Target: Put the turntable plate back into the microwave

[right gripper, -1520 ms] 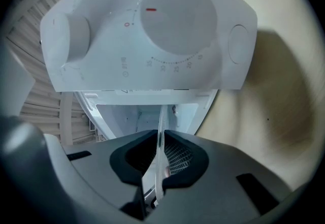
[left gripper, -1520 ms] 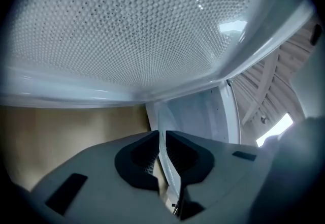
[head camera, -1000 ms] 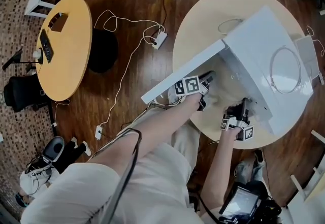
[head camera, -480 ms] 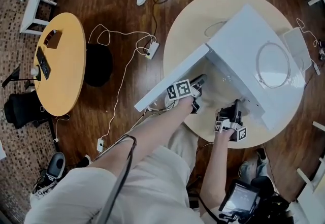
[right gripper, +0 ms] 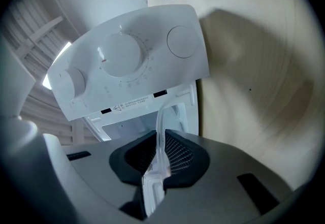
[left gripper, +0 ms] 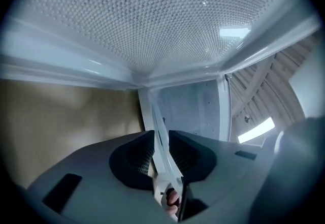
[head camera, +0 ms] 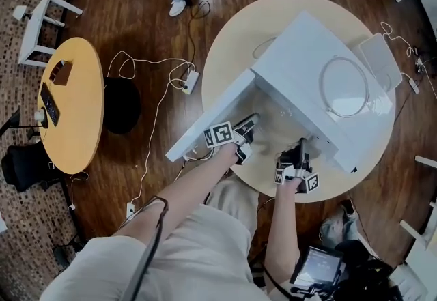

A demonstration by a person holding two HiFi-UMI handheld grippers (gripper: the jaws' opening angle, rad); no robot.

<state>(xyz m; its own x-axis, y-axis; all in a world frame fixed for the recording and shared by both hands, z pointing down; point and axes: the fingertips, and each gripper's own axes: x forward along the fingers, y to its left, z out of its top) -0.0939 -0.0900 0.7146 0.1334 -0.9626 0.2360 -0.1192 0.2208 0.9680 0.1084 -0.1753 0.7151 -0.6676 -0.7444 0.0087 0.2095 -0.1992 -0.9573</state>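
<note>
The white microwave [head camera: 321,61] sat on a round beige table [head camera: 229,47], its door [head camera: 225,103] swung wide open. The clear glass turntable plate [right gripper: 160,134] showed edge-on, right before the open cavity.

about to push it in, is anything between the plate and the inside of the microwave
Nothing visible does. The door of the microwave is swung wide open, and the plate is at its open front. Past the plate's rim only bare white inner wall shows; the floor inside is hidden.
</note>
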